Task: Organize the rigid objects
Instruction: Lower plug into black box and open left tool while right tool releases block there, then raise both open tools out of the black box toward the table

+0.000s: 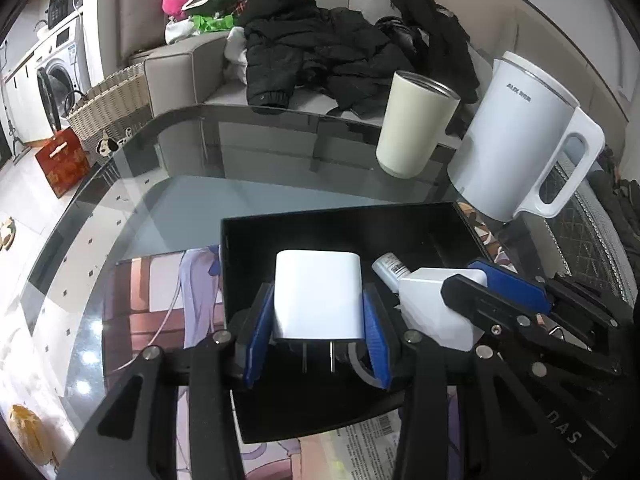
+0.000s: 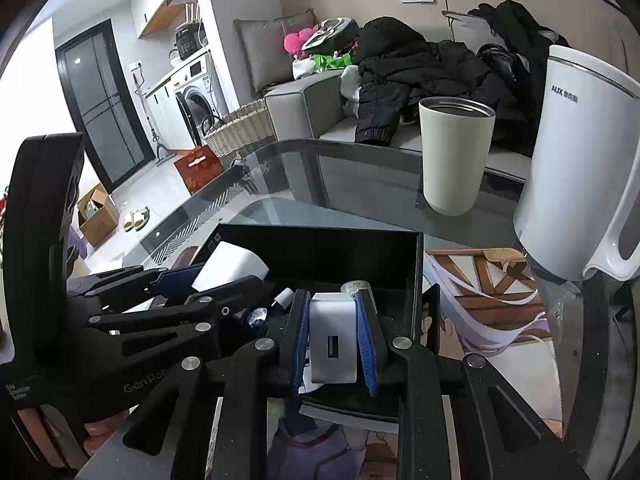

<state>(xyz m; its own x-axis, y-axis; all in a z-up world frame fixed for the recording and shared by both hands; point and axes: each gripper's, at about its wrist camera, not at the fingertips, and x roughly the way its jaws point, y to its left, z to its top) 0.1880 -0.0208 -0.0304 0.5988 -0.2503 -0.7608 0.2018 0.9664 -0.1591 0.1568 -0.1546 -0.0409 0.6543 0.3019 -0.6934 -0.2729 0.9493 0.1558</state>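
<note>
My left gripper (image 1: 318,316) is shut on a white plug charger (image 1: 318,292), prongs toward the camera, held over the black open box (image 1: 340,232). My right gripper (image 2: 332,344) is shut on a second white charger (image 2: 333,340) with a USB port facing the camera, also over the box (image 2: 320,244). In the left wrist view the right gripper (image 1: 472,284) comes in from the right holding that charger (image 1: 432,312). In the right wrist view the left gripper (image 2: 208,280) shows at left with its charger (image 2: 232,266). A small white bottle (image 1: 390,270) lies inside the box.
A cream tumbler (image 1: 414,124) and a white electric kettle (image 1: 516,140) stand on the glass table (image 1: 200,184) beyond the box. A printed mat (image 2: 480,296) lies under the box. A sofa with dark jackets (image 1: 320,52) is behind the table. A wicker basket (image 1: 108,108) sits on the floor at left.
</note>
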